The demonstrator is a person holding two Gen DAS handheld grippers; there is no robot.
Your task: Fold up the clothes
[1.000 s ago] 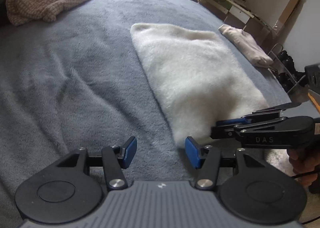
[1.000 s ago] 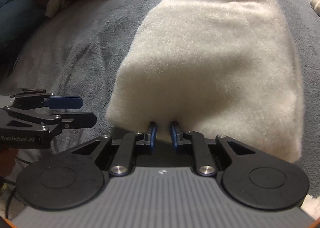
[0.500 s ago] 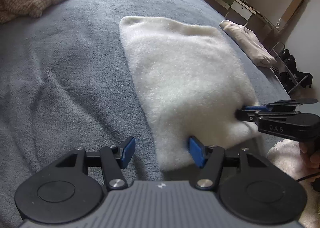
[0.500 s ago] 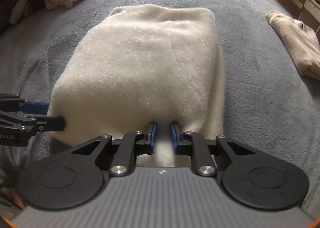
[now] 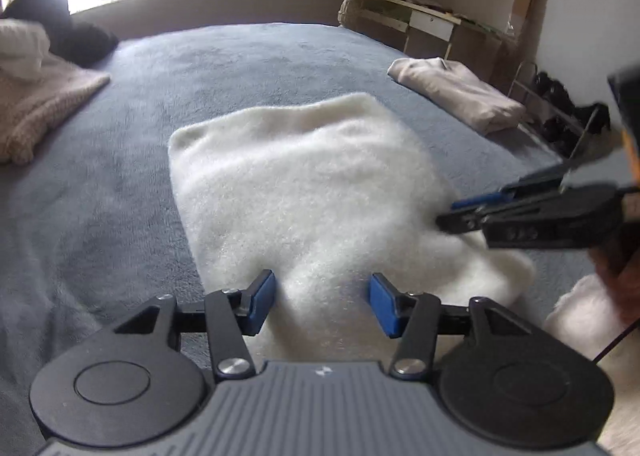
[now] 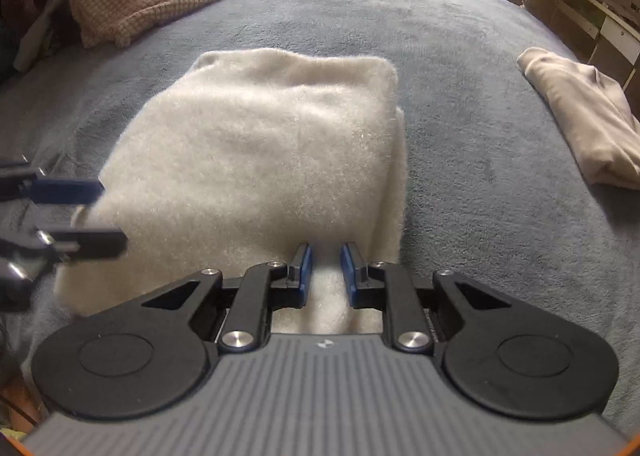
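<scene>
Over the white fleece garment (image 5: 304, 192), left tongs (image 5: 322, 304) are closing around it; right tongs (image 6: 324, 270) pinch its near edge.

You find no readable text here. The marking on the right gripper (image 5: 452, 216) body is blurred beyond reading.

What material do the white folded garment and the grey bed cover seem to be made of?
White folded garment: probably a fluffy fleece or brushed knit with a matte finish; fine hairs stand up along its edges. Grey bed cover: probably a short-pile plush or fleece, also matte; it shows brushed patches of lighter and darker shade.
</scene>
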